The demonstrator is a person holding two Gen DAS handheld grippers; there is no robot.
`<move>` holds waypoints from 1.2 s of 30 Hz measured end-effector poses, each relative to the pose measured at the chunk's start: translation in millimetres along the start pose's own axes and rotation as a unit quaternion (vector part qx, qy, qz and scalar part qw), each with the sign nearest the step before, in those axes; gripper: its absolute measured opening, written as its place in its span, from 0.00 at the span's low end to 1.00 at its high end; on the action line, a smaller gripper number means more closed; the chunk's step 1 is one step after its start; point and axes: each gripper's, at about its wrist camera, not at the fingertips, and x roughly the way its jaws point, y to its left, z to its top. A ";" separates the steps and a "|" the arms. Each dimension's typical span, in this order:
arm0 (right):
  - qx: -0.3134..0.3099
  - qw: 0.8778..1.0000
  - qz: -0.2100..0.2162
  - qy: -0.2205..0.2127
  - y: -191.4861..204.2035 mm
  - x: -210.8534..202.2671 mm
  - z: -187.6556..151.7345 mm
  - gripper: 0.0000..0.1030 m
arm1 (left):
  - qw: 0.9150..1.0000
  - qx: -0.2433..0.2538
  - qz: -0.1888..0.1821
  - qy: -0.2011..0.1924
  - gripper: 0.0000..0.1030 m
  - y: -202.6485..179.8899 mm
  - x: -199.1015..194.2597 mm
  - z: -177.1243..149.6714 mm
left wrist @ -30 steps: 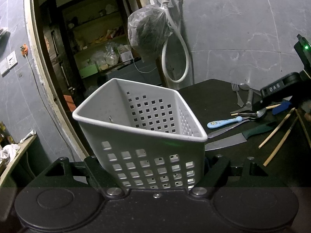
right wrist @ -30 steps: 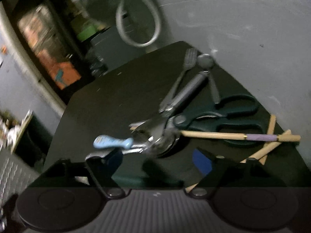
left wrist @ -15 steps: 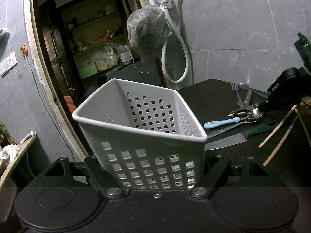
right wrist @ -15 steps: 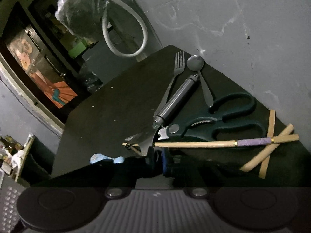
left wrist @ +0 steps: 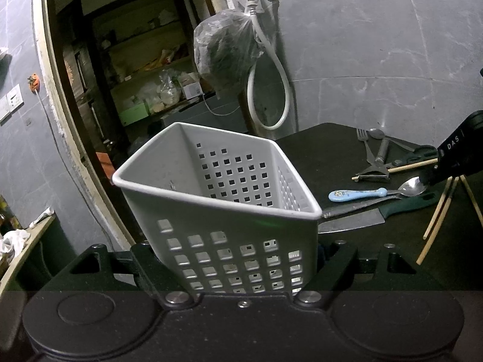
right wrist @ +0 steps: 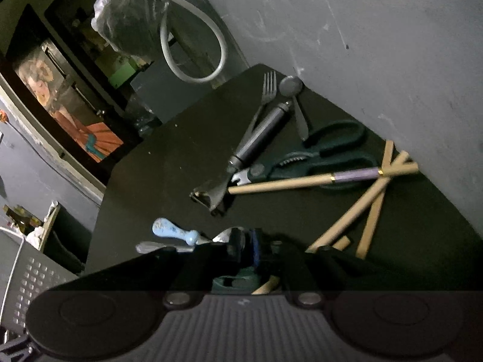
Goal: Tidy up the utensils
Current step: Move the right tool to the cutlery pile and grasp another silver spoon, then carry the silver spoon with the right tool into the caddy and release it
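My left gripper point(left wrist: 241, 259) is shut on a white perforated basket point(left wrist: 229, 199), held tilted off the table's left edge; it also shows in the right wrist view point(right wrist: 30, 274). A spoon with a light-blue handle point(right wrist: 175, 230) lies low over the black table point(right wrist: 181, 150). My right gripper point(right wrist: 244, 241) has its pads on the spoon's metal bowl, and its jaws are opening slightly with the bowl between them. In the left wrist view the right gripper point(left wrist: 428, 179) sits at the bowl end of the spoon point(left wrist: 356, 194), which crosses a green-handled knife point(left wrist: 356, 224).
Further back lie a peeler point(right wrist: 256, 141), a fork point(right wrist: 267, 90), a metal spoon point(right wrist: 291, 86), green scissors point(right wrist: 326, 150) and several wooden chopsticks point(right wrist: 302, 181). A grey wall runs behind them. A hose point(left wrist: 265, 90) and a plastic bag point(left wrist: 223, 57) hang from a tap.
The right gripper went from wide open to closed on the spoon's bowl, then drew back to the right, taking the spoon a little with it. The left gripper and basket stayed put.
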 end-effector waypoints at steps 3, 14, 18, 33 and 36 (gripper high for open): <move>-0.002 1.000 -0.004 0.000 2.2 1.8 -3.0 0.41 | 1.000 0.001 0.000 -0.001 0.79 -0.5 0.1 -0.6; -0.034 0.999 -0.003 0.000 17.6 8.3 -11.5 0.17 | 1.000 0.002 0.000 -0.002 0.79 -1.5 -1.0 -1.8; 0.036 0.999 0.036 -0.003 -1.0 7.4 -9.1 0.20 | 1.000 0.002 0.000 -0.002 0.79 -1.6 -0.9 -1.7; 0.111 0.991 0.066 -0.021 -12.7 5.2 -5.2 0.06 | 1.000 0.003 0.000 -0.002 0.79 -2.2 -1.0 -1.8; 0.103 0.992 0.069 -0.035 -7.4 -3.8 2.2 0.06 | 1.000 0.003 0.000 -0.002 0.79 -2.1 -1.0 -1.9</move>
